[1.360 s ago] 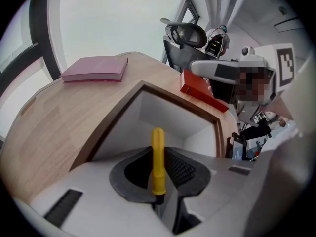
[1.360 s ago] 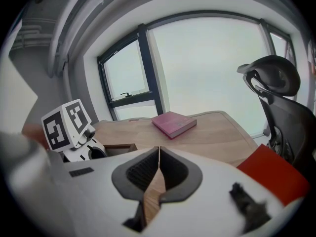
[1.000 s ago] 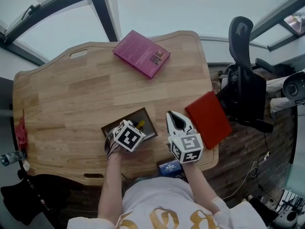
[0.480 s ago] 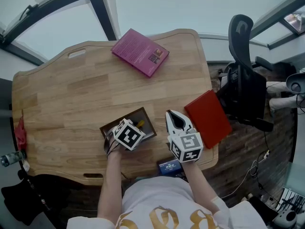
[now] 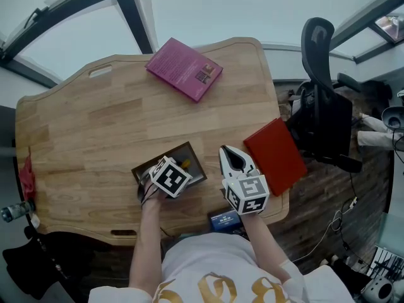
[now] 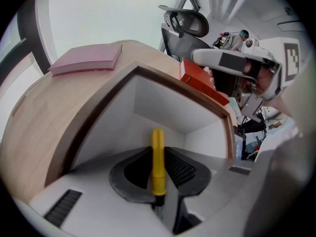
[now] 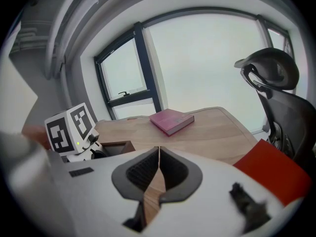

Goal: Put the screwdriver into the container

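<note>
One screwdriver, tip hidden; container half covered.

Head view looks steeply down from above the wooden table, near edge at 6 o'clock. Left gripper view sits very close, low inside the open container, facing the pink book at 11 o'clock. Right gripper view rides just above the tabletop, book at 12 o'clock. All three share table, book, container and office chair.
</note>
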### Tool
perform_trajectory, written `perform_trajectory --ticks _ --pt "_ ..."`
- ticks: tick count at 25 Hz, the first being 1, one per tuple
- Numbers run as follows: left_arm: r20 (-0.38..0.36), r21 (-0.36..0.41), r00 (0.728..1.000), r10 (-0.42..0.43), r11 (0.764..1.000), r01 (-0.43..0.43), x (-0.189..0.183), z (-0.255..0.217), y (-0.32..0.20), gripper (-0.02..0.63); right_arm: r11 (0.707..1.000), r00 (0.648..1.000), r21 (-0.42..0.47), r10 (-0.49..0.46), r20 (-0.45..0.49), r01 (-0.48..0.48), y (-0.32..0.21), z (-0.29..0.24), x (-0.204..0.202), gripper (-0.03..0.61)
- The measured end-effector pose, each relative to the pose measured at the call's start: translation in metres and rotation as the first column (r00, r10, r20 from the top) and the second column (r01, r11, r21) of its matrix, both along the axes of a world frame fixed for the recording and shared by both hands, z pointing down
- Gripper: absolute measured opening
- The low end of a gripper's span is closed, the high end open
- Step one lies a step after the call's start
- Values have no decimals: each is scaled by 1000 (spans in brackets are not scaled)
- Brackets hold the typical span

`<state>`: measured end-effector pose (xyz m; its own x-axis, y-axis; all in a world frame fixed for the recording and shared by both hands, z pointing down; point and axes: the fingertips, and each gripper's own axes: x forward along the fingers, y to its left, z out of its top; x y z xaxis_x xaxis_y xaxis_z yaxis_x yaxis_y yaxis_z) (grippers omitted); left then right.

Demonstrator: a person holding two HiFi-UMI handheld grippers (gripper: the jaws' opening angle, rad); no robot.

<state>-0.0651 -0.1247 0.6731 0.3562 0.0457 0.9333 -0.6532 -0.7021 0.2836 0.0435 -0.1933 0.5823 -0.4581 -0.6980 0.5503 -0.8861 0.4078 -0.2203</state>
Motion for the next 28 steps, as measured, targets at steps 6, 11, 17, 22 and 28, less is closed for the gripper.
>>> perform_trajectory --ticks 6,11,17,22,28 --pt "0 -8 1000 -1 1000 1 1 1 1 84 1000 1000 1 2 1 -2 -1 -1 1 32" --pt "4 -12 1000 5 1000 -5 0 1 2 95 1000 1000 3 2 1 -2 -1 -2 0 32" --pt "18 -9 1000 13 1000 -13 -1 2 3 101 1000 1000 4 -1 -1 1 -1 -2 1 32" --pt "19 -5 1000 0 1000 0 -3 0 3 120 1000 1000 9 -4 -2 4 -1 -4 2 32" --pt "12 13 1000 -28 1000 27 -6 -7 2 121 1000 1000 17 -7 2 7 2 -9 0 32"
